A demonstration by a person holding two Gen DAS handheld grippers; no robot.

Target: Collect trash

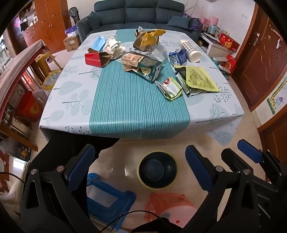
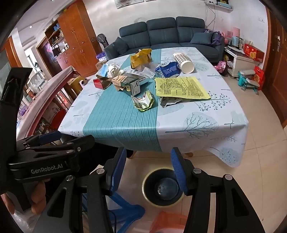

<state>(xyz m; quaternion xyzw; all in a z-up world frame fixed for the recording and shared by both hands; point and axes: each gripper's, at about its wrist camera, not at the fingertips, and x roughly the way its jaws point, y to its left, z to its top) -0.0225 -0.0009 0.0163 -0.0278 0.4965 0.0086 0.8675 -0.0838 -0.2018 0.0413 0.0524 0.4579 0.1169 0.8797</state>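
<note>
Several pieces of trash lie on the cloth-covered table (image 1: pixel 125 111): a red box (image 1: pixel 95 59), a crushed green carton (image 1: pixel 143 66), a small wrapper (image 1: pixel 170 87), a yellow-green pouch (image 1: pixel 199 78), a blue carton (image 1: pixel 177 56), a paper cup (image 1: pixel 190 51) on its side, a yellow bag (image 1: pixel 148 38) and face masks (image 1: pixel 107 44). A dark trash bin (image 1: pixel 157 168) with a yellow rim stands on the floor before the table. My left gripper (image 1: pixel 140 148) hangs wide open above the bin, holding nothing. My right gripper (image 2: pixel 148 152) is beside it, open and empty over the same bin (image 2: pixel 161 186).
A blue stool (image 1: pixel 107 197) and a pink stool with an orange bag (image 1: pixel 170 206) stand by the bin. A wooden counter (image 1: pixel 18 68) runs along the left, with a yellow basket (image 1: pixel 51 80) and a red bucket (image 1: pixel 28 105) below. A sofa (image 1: pixel 140 14) sits behind the table.
</note>
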